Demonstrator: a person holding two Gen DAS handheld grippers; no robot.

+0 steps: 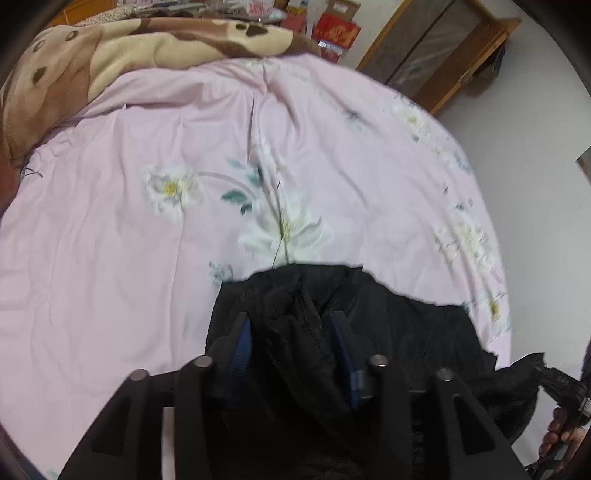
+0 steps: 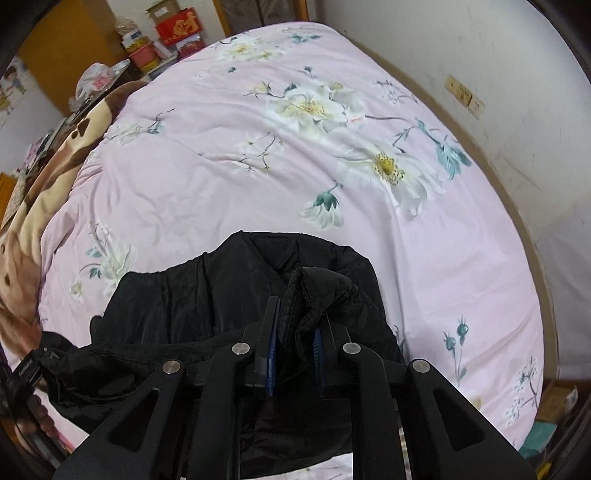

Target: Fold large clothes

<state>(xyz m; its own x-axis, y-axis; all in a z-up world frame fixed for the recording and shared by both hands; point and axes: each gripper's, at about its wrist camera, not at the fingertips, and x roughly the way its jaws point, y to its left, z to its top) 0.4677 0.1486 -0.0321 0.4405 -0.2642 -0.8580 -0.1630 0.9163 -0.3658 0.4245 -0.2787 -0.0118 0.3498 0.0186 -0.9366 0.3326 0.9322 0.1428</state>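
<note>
Across the bed, a pink floral quilt [image 2: 207, 177] is lying wrinkled, with a brown-and-cream blanket [image 1: 110, 48] bunching along its far side, red boxes [image 2: 179, 26] piling up beyond and a white wall [image 2: 498, 55] alongside. I am watching my left tool [image 1: 291, 332] and right tool [image 2: 295, 328] each clamping a fold of the black garment [image 2: 184, 295], which is lying at the near edge of the quilt.

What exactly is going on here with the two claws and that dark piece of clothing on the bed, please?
A person is folding a black garment over a bed covered by a pink floral sheet. The left claw and the right claw each have a bunch of the fabric between their blue pads, so the garment is held at two points. It is crumpled, not yet neatly folded. A brown patterned blanket lies at the bed's far side.
</note>
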